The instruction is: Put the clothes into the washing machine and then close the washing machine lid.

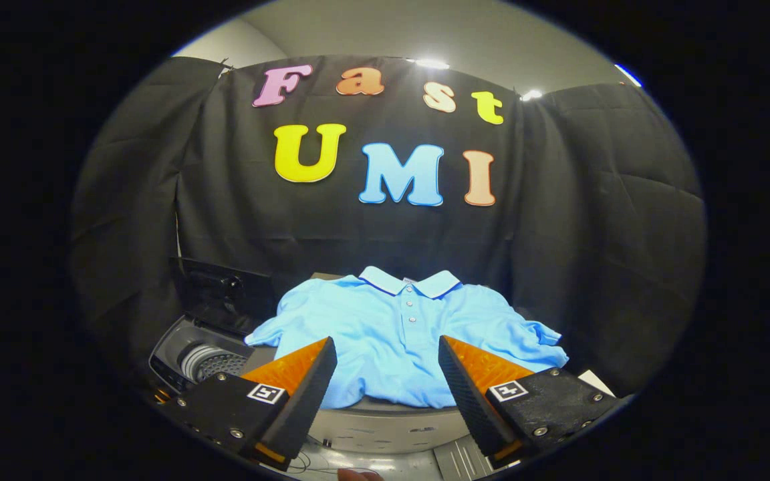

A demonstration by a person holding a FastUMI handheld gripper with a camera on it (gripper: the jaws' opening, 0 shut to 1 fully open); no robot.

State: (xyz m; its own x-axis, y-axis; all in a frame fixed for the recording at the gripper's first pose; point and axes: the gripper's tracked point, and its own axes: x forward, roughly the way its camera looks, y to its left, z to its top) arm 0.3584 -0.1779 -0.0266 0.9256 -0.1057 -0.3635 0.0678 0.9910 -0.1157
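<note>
Two ceiling lights (432,63) glare white above the dark booth wall. The shirt (405,334) is evenly lit and sharp. Fisheye bending curves everything near the rim, where the picture dims; the washer (201,357) sits in shadow.

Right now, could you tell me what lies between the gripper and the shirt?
Nothing: in the gripper view the open gripper hangs just short of the shirt's hem.
</note>
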